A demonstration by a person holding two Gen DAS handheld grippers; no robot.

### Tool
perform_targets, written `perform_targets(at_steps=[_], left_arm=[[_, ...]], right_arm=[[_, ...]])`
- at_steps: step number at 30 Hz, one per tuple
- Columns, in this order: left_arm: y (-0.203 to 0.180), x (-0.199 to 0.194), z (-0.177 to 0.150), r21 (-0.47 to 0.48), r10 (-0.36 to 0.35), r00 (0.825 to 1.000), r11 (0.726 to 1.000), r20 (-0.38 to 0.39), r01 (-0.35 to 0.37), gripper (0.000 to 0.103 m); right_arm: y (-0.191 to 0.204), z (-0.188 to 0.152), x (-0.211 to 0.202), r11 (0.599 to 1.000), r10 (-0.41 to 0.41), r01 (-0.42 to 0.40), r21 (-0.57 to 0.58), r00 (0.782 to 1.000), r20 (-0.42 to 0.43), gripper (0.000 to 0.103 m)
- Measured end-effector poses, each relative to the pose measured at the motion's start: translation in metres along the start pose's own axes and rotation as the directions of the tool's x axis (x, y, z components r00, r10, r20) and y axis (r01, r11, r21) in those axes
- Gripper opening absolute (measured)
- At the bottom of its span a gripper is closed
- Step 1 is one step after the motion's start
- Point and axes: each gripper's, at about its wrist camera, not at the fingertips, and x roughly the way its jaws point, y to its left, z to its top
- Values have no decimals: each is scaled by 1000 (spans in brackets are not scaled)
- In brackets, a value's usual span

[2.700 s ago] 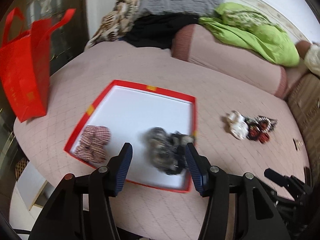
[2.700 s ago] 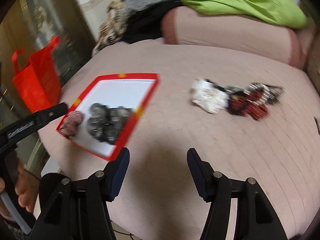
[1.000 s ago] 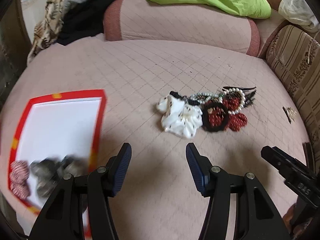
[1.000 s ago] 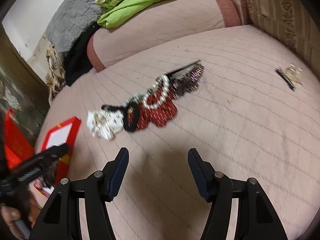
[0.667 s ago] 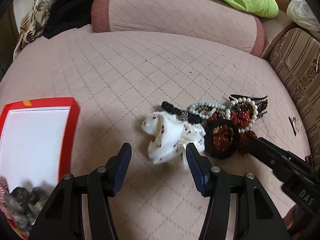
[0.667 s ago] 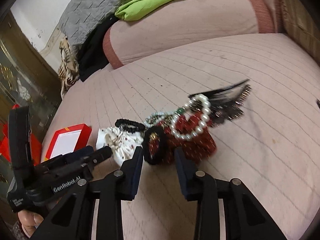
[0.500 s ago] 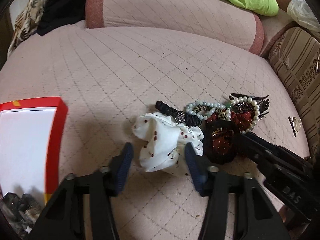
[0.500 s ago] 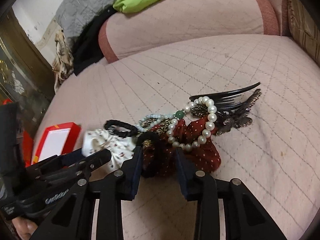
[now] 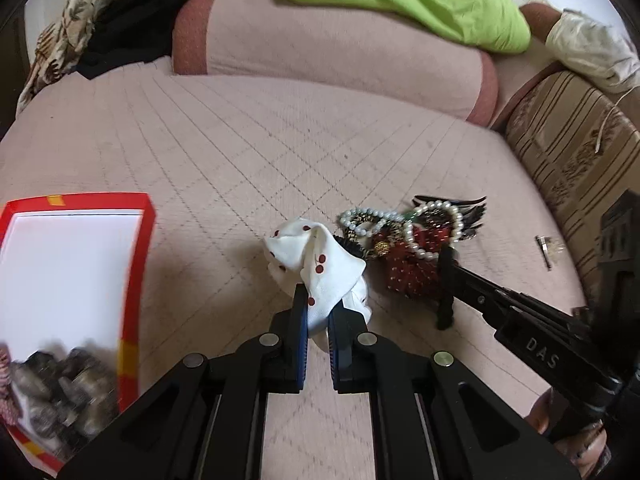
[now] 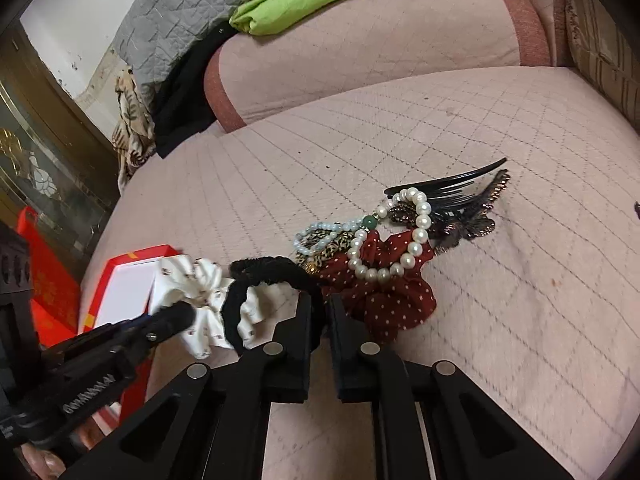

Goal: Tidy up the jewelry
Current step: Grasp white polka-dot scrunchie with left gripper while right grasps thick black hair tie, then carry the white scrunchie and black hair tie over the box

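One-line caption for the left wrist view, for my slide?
Left gripper shut on the white cherry-print scrunchie, red tray to its left, jewelry pile beyond.

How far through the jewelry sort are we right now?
Partly done. Done: the red box already holds a dark scrunchie and a checked one at its edge. In hand: the left gripper is shut on the white cherry scrunchie; the right gripper pinches the black scrunchie. Left: the red dotted scrunchie, pearl bracelet, black hair comb and small clip.
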Motion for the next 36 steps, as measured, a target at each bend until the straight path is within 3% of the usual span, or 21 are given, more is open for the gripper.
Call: perform_targets(at_steps=[9,17,23,28,36], left_arm=[[39,-76,-9,-64,-5,994,998,107,12,8],[133,-115,-9,-195,116,982,977,148,-86,8],[205,-103,2,-263,217,970,947,108,-183,8],[252,-79,12,-291,270,961,925,56,-244,8],[311,-43,26,-338,308,951,895,0,-290,8]], right_arm=[[42,-11,-34,997,14,-12,-77,1000,21,8],[109,-13,-33,978,45,-46,-201,999,-7,8],[176,-11,3,952,71,-86,-294,996,-62,8],[222,-8,53,926,45,-82,-369,993,-107,8],[254,-3,133,906,-40,-31,-423,987,-157,8]])
